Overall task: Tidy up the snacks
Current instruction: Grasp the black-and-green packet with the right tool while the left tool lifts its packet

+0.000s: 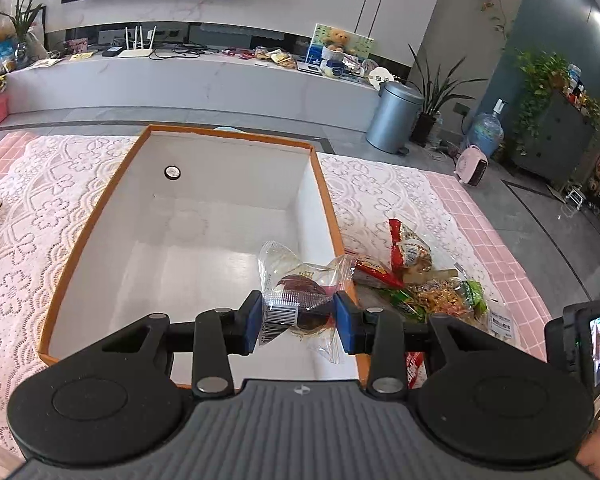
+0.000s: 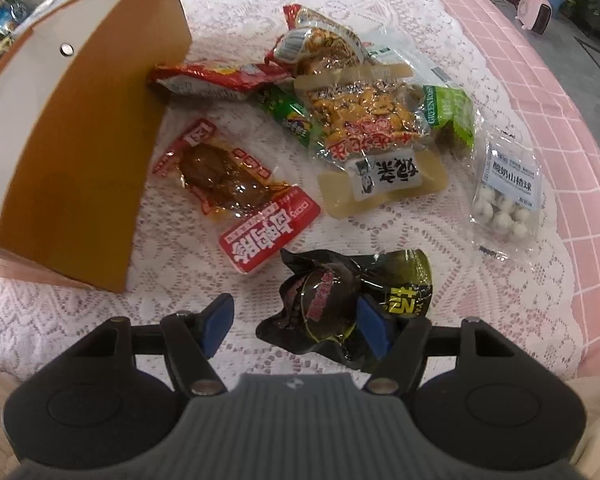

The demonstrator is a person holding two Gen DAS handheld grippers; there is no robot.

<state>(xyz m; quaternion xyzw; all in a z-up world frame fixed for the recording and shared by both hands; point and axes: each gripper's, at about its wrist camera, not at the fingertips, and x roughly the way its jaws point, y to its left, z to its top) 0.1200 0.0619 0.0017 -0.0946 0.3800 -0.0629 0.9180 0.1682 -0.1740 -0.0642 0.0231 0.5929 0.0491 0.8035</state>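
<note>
left tool [image 1: 296,318] grips clear-wrapped pastry [image 1: 300,300] over box [image 1: 100,216] | right tool [image 2: 296,326] open around dark packet [image 2: 324,304]

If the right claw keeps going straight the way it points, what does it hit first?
Probably the black snack packet, already between the fingers of the right claw, then the lace tablecloth beneath; depth is uncertain.

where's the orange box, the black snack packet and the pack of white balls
orange box [image 1: 80,236], left wrist view, left rim
black snack packet [image 2: 320,304], right wrist view, crumpled middle
pack of white balls [image 2: 504,208], right wrist view, on the balls
</note>
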